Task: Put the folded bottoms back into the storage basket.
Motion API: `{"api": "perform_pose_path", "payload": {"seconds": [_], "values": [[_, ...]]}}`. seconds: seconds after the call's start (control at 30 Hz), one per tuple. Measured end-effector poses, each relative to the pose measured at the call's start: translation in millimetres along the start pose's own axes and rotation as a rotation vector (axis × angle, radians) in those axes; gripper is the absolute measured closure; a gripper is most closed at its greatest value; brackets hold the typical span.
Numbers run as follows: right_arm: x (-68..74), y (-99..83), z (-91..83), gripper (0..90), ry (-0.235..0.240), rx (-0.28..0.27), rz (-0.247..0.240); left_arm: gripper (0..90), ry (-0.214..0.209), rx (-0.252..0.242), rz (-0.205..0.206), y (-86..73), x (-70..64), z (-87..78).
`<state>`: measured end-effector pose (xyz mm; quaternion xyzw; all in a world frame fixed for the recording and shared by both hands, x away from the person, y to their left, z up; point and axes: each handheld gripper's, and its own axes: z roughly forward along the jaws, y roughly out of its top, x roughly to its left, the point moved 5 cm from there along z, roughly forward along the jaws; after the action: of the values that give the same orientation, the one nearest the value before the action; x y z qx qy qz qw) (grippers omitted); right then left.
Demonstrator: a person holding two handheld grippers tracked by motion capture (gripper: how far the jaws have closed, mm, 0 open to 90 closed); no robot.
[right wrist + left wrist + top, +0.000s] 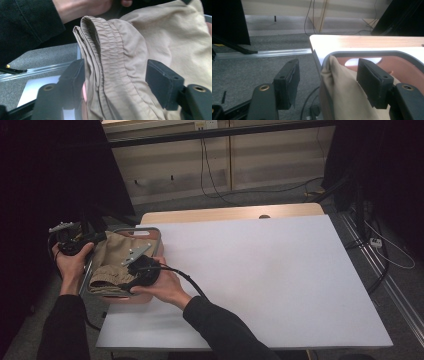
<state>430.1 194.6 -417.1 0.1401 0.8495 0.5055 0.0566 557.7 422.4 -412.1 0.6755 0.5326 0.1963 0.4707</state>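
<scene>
Black sleeves reach in as the right tongs (134, 281) and left tongs (100, 237) work beige trousers (111, 260) in a basket (150, 231) at the surface's (260, 270) left edge. Left tongs (328, 83) gape astride the rim. Right tongs (115, 82) gape around the waistband (110, 57), apparently about to clamp and lift.

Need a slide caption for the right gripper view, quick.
Open right gripper straddling the gathered waistband of a tan garment in the basket.

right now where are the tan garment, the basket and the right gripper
tan garment (120, 57): right gripper view, on the gathered elastic waistband.
basket (367, 53): left gripper view, on the grey rim at its far end.
right gripper (115, 82): right gripper view, midway between its open jaws, which straddle the waistband.
</scene>
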Motion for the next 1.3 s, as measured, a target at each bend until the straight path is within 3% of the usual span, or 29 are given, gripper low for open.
{"api": "perform_pose_path", "payload": {"seconds": [0.07, 0.13, 0.2, 0.27, 0.33, 0.47, 0.9, 1.13, 1.23, 1.3], "values": [[0.0, -4.6, -4.9, 27.3, -0.017, -0.004, 0.009, 54.7, 0.003, -0.008, 0.01, -2.7, -3.5, -6.2], [0.6, -7.9, -11.3, 26.4, -0.025, -0.023, 0.007, 56.7, -0.023, 0.01, -0.001, -6.1, -5.2, -6.4], [-0.1, -10.8, -18.3, 25.0, -0.025, -0.037, 0.018, 67.9, -0.031, 0.004, 0.001, -8.7, -5.6, -5.1], [-0.8, -14.3, -25.3, 23.6, -0.034, -0.041, 0.019, 71.8, -0.06, -0.001, -0.006, -10.1, -7.2, -2.9], [-1.7, -20.3, -36.3, 23.1, -0.037, -0.045, 0.027, 86.4, -0.067, 0.015, 0.015, -11.6, -9.6, 1.3], [-4.7, -26.9, -46.4, 21.0, -0.034, -0.066, 0.062, 89.1, -0.055, 0.047, 0.051, -12.2, -14.8, 8.2], [-11.6, -46.1, -72.3, 15.6, -0.079, -0.085, 0.082, 89.6, 0.005, 0.187, 0.142, -15.2, -27.5, 24.7], [-14.2, -52.3, -81.4, 14.3, -0.108, -0.084, 0.086, 86.5, 0.001, 0.183, 0.157, -16.9, -27.4, 20.2], [-16.1, -54.1, -83.9, 13.0, -0.116, -0.09, 0.089, 82.6, -0.016, 0.186, 0.163, -17.0, -29.1, 16.2], [-17.5, -54.4, -84.8, 11.1, -0.123, -0.092, 0.087, 76.3, -0.049, 0.152, 0.149, -16.4, -30.4, 11.5]]}}
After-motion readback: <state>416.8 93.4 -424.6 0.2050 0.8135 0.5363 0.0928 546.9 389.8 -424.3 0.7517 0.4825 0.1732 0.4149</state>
